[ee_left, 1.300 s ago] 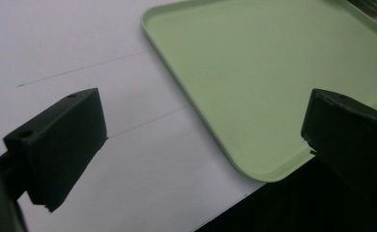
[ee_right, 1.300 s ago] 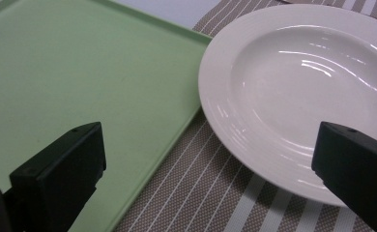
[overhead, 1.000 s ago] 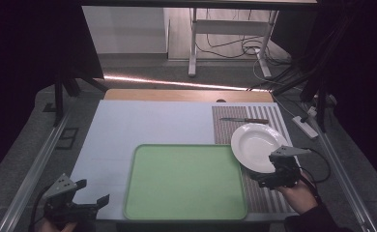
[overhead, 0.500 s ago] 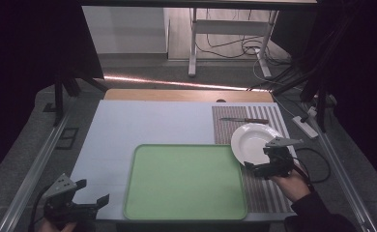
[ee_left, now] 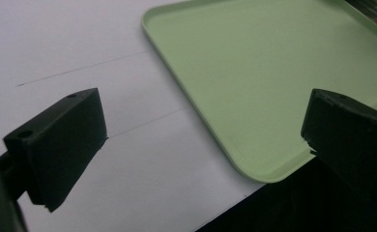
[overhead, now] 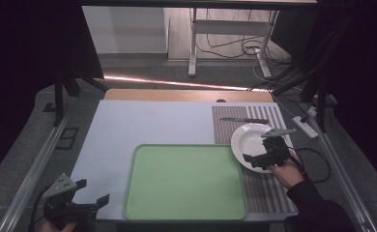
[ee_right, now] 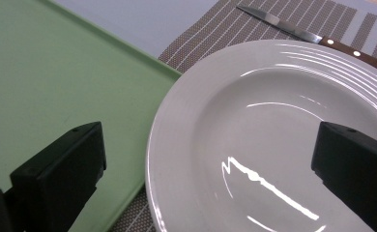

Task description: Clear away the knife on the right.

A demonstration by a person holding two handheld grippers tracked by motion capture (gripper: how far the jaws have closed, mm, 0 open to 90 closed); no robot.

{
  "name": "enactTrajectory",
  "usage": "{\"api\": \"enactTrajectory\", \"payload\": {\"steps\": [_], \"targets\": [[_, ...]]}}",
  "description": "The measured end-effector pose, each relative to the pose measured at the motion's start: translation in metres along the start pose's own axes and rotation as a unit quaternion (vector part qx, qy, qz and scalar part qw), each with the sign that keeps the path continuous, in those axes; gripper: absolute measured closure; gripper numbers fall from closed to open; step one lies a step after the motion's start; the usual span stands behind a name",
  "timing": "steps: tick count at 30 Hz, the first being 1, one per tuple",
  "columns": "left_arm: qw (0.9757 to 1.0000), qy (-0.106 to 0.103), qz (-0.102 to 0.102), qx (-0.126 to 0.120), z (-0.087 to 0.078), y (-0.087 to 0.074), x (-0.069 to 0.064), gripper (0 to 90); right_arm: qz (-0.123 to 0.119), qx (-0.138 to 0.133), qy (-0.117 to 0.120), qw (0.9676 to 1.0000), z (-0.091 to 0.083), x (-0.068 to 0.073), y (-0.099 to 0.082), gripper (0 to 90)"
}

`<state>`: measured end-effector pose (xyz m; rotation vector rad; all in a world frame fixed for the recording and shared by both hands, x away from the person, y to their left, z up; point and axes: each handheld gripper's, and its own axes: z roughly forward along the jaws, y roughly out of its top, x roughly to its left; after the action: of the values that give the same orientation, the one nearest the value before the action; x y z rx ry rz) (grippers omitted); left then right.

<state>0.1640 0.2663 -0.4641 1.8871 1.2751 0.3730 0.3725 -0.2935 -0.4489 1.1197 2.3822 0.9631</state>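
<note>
A white plate (overhead: 251, 137) lies on a striped brown mat (overhead: 225, 126) at the right, its left rim by the green tray (overhead: 184, 181). My right gripper (overhead: 256, 149) hangs open over the plate's near rim, one jaw on each side of it. In the right gripper view the plate (ee_right: 283, 130) lies between the wide-apart jaws of the gripper (ee_right: 208, 159), with nothing gripped. My left gripper (overhead: 92, 191) stands open at the table's front left corner. Its own view has the gripper (ee_left: 203, 121) above the white table, with the tray's corner (ee_left: 273, 72) ahead.
A knife (overhead: 244, 120) with a brown handle lies on the mat just beyond the plate, also seen as the knife (ee_right: 297, 33) in the right gripper view. The white table top (overhead: 148, 125) stretches behind the tray. Metal rails run along both table sides.
My right gripper has moved a little forward and left, from the mat's near side to over the plate's rim. The left gripper has stayed put.
</note>
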Motion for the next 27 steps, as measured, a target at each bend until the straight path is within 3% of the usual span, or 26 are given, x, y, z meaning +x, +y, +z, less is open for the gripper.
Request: {"api": "enactTrajectory", "payload": {"steps": [5, 12, 27], "targets": [[1.0000, 0.000, 0.000, 0.000, 0.000, 0.000, 0.000, 2.1, -0.006, 0.005, 0.005, 1.0000, 0.010, -0.008, 0.005, 0.0], [1.0000, 0.000, 0.000, 0.000, 0.000, 0.000, 0.000, 2.1, 0.002, 0.016, -0.018, 0.9997, 0.021, -0.021, 0.015, 0.0], [1.0000, 0.000, 0.001, 0.001, 0.000, 0.000, 0.000, 2.1, 0.038, 0.025, -0.038, 0.9982, 0.048, -0.049, 0.029, 0.0]]}}
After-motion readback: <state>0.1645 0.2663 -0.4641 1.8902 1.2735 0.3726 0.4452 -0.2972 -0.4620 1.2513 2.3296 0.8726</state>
